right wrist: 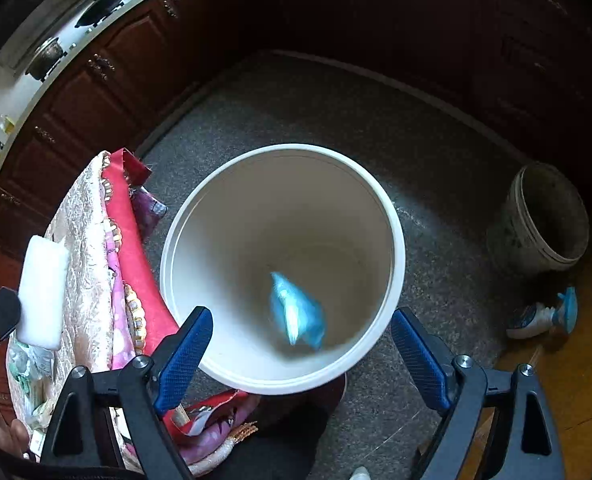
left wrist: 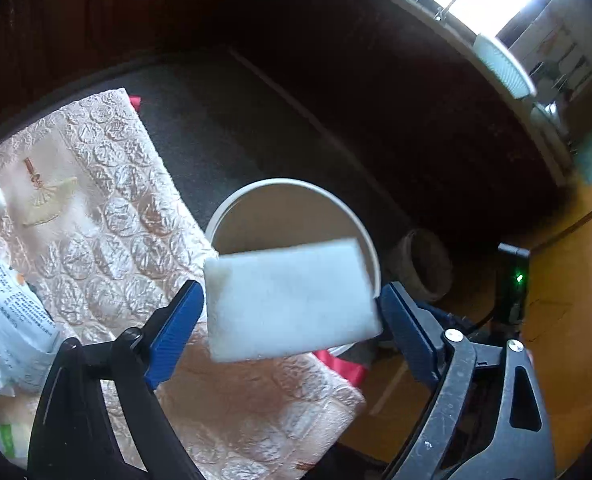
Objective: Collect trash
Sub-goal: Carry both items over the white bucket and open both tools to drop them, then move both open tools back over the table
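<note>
White foam block sits blurred between the left gripper's spread blue fingers, which look clear of it — apparently let go so it falls toward the white bin standing on the floor by the counter's edge. Over the bin's mouth the right gripper is spread wide too, holding nothing — a blurred blue wrapper is already down inside the bin, likely dropped there. More scraps wait on the patterned cloth covering the counter.
</note>
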